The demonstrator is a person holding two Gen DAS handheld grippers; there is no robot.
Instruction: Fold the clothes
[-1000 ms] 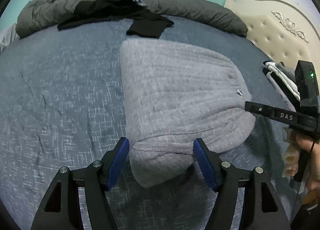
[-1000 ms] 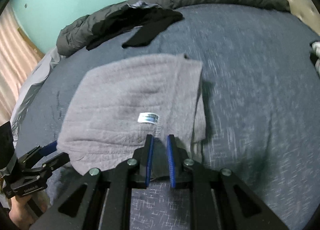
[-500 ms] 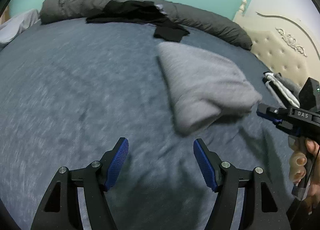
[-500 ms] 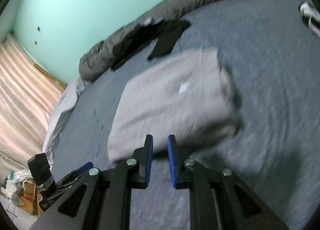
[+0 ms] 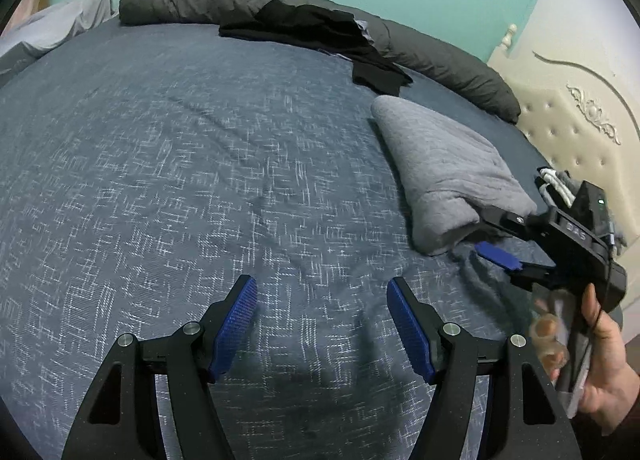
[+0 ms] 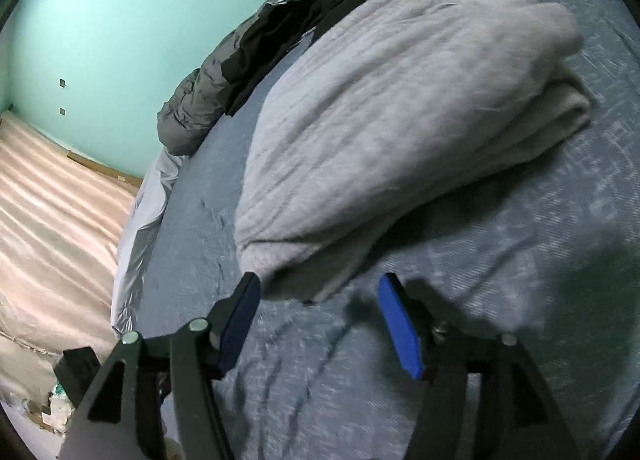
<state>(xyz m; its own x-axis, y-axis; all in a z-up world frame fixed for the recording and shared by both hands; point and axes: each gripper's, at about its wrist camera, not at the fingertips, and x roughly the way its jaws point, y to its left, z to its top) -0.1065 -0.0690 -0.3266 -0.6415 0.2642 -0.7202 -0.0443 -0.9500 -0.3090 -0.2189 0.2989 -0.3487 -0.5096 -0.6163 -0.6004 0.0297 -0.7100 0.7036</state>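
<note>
Lay just ahead of wide-open right tongs (image 6: pixel 320 316): folded grey sweater (image 6: pixel 400 100), long axis running away; left tongs (image 5: pixel 322 324), also wide, farther off.

the left gripper (image 5: pixel 322 324) hovers with its blue-padded jaws spread wide and nothing between them. the right gripper (image 6: pixel 320 316) is also spread wide, gripping nothing. seen from the left wrist, the right gripper (image 5: pixel 490 234) points leftward, and the person's bare right hand (image 5: pixel 592 356) wraps its handle from below.
</note>
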